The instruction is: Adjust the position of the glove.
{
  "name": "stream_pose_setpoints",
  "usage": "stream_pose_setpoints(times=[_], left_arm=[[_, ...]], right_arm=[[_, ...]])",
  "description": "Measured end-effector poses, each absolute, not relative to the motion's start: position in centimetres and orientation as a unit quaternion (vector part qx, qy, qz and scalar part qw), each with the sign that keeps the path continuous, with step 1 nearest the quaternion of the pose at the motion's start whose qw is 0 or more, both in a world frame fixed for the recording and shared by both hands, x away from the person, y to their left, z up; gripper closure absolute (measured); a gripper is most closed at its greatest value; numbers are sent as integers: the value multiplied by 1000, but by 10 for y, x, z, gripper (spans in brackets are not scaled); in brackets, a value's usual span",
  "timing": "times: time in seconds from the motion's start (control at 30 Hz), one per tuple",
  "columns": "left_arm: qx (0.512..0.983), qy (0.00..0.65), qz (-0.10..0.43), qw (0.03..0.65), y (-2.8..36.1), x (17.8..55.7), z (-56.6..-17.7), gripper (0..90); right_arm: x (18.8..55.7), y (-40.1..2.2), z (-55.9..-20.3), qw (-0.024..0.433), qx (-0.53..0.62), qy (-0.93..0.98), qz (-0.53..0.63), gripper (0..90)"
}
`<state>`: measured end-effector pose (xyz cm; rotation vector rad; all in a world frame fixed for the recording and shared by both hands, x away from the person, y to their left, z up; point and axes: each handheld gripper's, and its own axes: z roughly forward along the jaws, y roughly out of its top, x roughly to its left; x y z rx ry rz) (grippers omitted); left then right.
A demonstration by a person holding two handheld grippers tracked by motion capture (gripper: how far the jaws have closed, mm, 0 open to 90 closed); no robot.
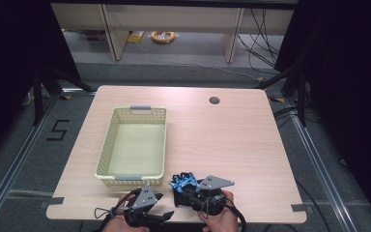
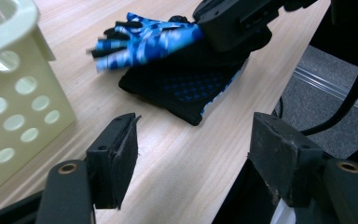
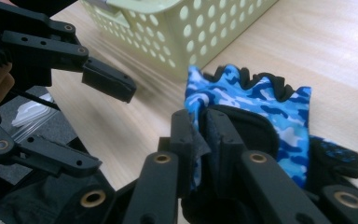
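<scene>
Basket (image 1: 134,140): yellow, perforated, on the worktop (image 1: 232,140) left of centre.
Left tongs (image 1: 160,207): I see the jaws standing wide apart with nothing between them, near the basket's front corner.
Glove (image 3: 261,112): blue camouflage, at the worktop's front edge.
Right tongs (image 3: 204,135): nearly closed, pinching the glove's edge.

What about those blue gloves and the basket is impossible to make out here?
- High view: the gloves are partly covered by the right gripper.
- Left gripper view: the camouflage glove is blurred; the black glove runs under the right gripper's body.
- Right gripper view: the basket is cut off by the top edge.
</scene>
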<state>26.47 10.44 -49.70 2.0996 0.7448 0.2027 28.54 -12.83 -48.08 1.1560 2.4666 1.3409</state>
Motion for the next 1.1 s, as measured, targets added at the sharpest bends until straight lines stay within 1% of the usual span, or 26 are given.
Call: stream_pose_setpoints(times=[0.03, 0.07, 0.1, 0.13, 0.17, 0.2, 0.23, 0.27, 0.33, 0.37, 0.4, 0.43, 0.47, 0.5, 0.63, 0.67, 0.7, 0.73, 0.77, 0.83, 0.87, 0.9, 0.93, 1.0, 1.07, 1.1], left_arm=[[852, 291, 79, 428, 106, 265, -496, 322], [854, 281, 85, 430, 105, 266, -497, 322], [854, 283, 84, 429, 105, 265, -497, 322], [854, 283, 84, 429, 105, 265, -497, 321], [851, 294, 76, 429, 104, 264, -498, 321], [855, 284, 85, 426, 105, 266, -498, 320], [858, 280, 87, 421, 106, 266, -498, 319], [850, 290, 82, 433, 104, 265, -499, 319], [847, 300, 74, 433, 102, 265, -500, 316], [842, 308, 73, 438, 100, 264, -501, 313], [842, 308, 73, 438, 100, 264, -501, 309], [844, 308, 65, 435, 97, 264, -502, 305], [849, 295, 70, 433, 97, 264, -502, 303], [849, 297, 67, 433, 95, 263, -502, 300], [848, 301, 71, 430, 90, 261, -503, 282], [849, 300, 71, 429, 89, 262, -503, 273], [849, 300, 71, 429, 89, 262, -503, 268], [842, 317, 70, 432, 85, 260, -504, 268], [838, 318, 67, 437, 81, 259, -505, 254], [839, 316, 72, 437, 77, 258, -506, 245], [844, 316, 75, 427, 76, 258, -506, 241], [837, 323, 70, 437, 72, 257, -508, 237], [840, 322, 67, 431, 69, 257, -507, 235], [842, 321, 78, 426, 65, 257, -509, 230], [832, 330, 76, 439, 58, 255, -510, 229], [835, 326, 78, 436, 58, 255, -510, 229]], right_arm=[[285, -128, -481, 56, 382, 813, 436, 789], [284, -127, -480, 47, 386, 813, 433, 772], [285, -127, -481, 47, 382, 811, 440, 745], [286, -127, -480, 40, 379, 810, 446, 739], [286, -128, -478, 37, 377, 808, 451, 710], [287, -129, -477, 40, 374, 807, 456, 685], [287, -131, -474, 42, 373, 805, 460, 679], [289, -133, -470, 50, 364, 804, 467, 675], [293, -139, -461, 77, 351, 817, 451, 638], [300, -143, -458, 96, 345, 824, 438, 628], [305, -146, -457, 105, 343, 826, 434, 627], [314, -150, -456, 108, 334, 831, 433, 627], [321, -153, -457, 106, 337, 830, 432, 623], [329, -156, -458, 107, 339, 831, 428, 618], [357, -157, -467, 93, 338, 838, 418, 601], [361, -156, -468, 82, 343, 841, 411, 594], [361, -156, -468, 82, 343, 841, 411, 594], [364, -155, -469, 84, 342, 841, 411, 592], [371, -150, -472, 69, 343, 847, 401, 588], [373, -146, -475, 68, 339, 849, 398, 588], [374, -145, -475, 65, 339, 852, 393, 583], [375, -143, -478, 64, 342, 851, 394, 582], [376, -142, -478, 54, 346, 853, 388, 581], [380, -138, -484, 45, 351, 855, 379, 574], [382, -135, -488, 42, 358, 852, 378, 576], [383, -134, -489, 36, 360, 857, 368, 580]])
